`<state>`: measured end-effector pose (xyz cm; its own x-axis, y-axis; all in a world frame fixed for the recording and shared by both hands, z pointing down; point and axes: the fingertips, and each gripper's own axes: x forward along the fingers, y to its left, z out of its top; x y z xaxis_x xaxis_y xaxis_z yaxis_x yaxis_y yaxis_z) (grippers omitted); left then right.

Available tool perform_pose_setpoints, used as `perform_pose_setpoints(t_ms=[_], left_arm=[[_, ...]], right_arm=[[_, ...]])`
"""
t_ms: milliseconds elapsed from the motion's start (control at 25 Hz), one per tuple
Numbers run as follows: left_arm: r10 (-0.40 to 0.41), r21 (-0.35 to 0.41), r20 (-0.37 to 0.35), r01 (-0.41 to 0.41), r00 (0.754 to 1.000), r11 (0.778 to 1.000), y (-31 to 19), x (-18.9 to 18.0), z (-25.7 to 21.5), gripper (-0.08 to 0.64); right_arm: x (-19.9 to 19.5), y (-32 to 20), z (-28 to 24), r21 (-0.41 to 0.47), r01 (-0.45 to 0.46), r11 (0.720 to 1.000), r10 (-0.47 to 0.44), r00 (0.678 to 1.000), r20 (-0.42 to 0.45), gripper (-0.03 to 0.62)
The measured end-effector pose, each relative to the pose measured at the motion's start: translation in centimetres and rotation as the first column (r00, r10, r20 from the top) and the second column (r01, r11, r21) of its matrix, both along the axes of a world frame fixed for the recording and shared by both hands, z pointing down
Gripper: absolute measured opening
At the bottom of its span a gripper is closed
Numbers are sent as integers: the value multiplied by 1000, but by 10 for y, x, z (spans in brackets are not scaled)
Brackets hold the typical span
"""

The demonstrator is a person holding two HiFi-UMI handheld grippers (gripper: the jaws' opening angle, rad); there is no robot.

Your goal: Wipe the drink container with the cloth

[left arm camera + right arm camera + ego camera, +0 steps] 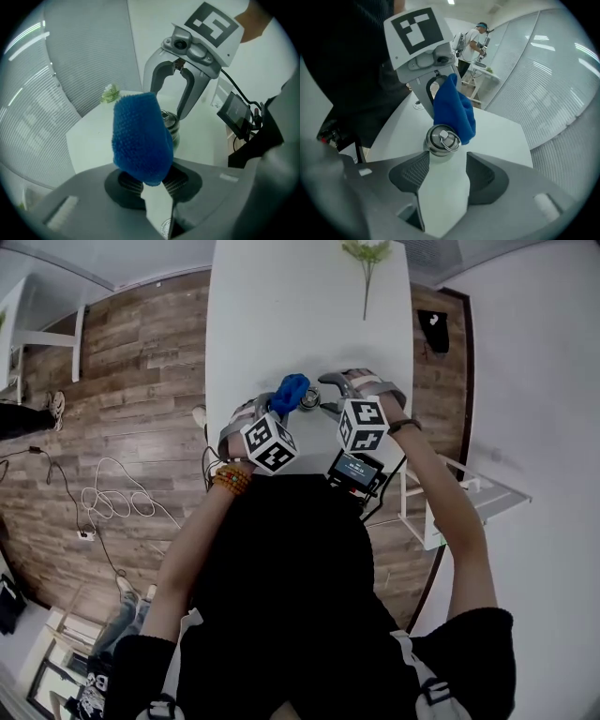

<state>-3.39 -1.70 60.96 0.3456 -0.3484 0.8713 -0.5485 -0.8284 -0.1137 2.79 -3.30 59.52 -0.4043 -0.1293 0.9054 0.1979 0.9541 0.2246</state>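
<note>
My left claw [151, 182] pinches the blue cloth [140, 136], right claw [446, 164] spread; ungripped steel flask [440, 139] may topple under wiping.

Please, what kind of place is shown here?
Probably an indoor lab or office workroom: a white table, a wood-plank floor with loose cables, and another person working farther off.

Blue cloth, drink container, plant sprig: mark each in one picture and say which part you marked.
blue cloth [140, 136], left gripper view, middle of its bunched fabric.
drink container [442, 139], right gripper view, its ringed metal lid.
plant sprig [367, 253], head view, its leafy top.
</note>
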Motion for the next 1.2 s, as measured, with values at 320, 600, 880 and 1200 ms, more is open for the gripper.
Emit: perform_pose_setpoints(t_ms=[320,600,880,1200], left_arm=[[82,-19,78,-81,994,997,3,17,19,189],[129,-56,127,-123,983,991,5,12,32,189],[152,-77,143,-143,978,987,3,9,46,189],[190,-75,167,-180,967,981,-5,15,53,187]], right_arm=[[-11,7,11,1,28,1000,-28,1000,-8,273],[-15,10,14,-72,8,997,-10,1000,-26,275],[-17,14,17,-109,2,994,-6,999,-32,279],[-20,24,26,-113,2,994,-9,998,-65,299]])
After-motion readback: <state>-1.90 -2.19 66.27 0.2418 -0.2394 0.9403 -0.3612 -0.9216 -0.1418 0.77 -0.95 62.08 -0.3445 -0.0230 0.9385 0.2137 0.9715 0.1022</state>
